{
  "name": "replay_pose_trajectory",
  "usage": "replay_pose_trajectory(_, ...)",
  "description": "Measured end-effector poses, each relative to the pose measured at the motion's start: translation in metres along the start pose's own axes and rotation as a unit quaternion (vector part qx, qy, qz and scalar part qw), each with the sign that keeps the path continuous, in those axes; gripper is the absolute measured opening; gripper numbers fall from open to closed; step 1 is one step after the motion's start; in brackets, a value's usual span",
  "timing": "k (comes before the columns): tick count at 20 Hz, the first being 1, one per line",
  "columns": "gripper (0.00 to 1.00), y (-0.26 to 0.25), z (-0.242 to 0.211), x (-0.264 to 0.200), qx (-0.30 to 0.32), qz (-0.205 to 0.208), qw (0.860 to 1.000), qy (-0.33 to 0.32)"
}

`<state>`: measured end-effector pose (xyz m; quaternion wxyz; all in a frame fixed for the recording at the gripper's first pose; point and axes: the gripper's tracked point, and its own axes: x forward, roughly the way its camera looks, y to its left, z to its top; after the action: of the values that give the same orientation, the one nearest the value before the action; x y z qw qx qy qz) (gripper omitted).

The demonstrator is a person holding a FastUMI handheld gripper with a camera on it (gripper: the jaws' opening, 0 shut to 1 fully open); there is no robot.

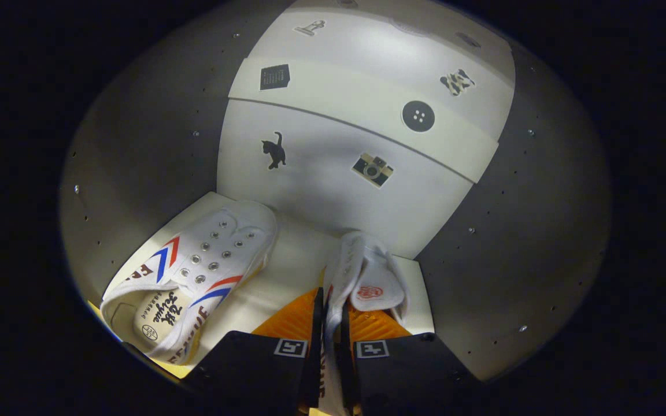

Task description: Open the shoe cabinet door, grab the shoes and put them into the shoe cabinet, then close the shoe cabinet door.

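- Your hand-held gripper (328, 323) is pinched narrow on the side wall of a white canvas shoe (362, 277); both fingers (295, 346) press the fabric, one on each side of it.
- That held shoe reaches forward from between the fingers, its toe pointing at the cabinet's back panel (333, 190) and its tongue, with a round red mark, folded out to the right.
- The held shoe is inside the shoe cabinet, low over the white shelf floor (287, 271). You cannot tell whether its sole touches that floor.
- A second white shoe (194, 277) lies on the shelf floor to the left of your fingers, near the held one but apart from it, with a strip of bare floor between them.
- The second shoe's opening faces you and its toe points toward the back panel. It has red and blue stripes on its sides, metal eyelets with no laces in them, and dark lettering.
- The back panel is pale and carries small stickers: a black cat (274, 151), a camera (373, 169), and a round button (418, 116) on a raised band higher up.
- Grey side walls (148, 150) with small screws close in on both sides of the shelf.
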<state>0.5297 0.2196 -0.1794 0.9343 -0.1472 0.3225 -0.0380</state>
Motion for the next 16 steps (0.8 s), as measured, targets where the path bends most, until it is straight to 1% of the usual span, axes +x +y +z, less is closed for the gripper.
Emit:
replay_pose_trajectory(2,0.21,-0.001,-0.001,-0.005,0.011,0.001,1.0,0.004)
replay_pose_trajectory(6,0.54,0.002,0.006,-0.033,0.035,0.016,0.999,-0.016)
replay_pose_trajectory(9,0.84,0.0,0.017,-0.067,0.048,0.017,0.998,-0.044)
replay_pose_trajectory(11,0.95,-0.002,0.025,-0.095,0.053,0.012,0.996,-0.068)
replay_pose_trajectory(14,0.97,0.008,0.033,-0.149,0.07,0.021,0.991,-0.116)
replay_pose_trajectory(16,0.98,0.02,0.033,-0.191,0.073,0.027,0.984,-0.16)
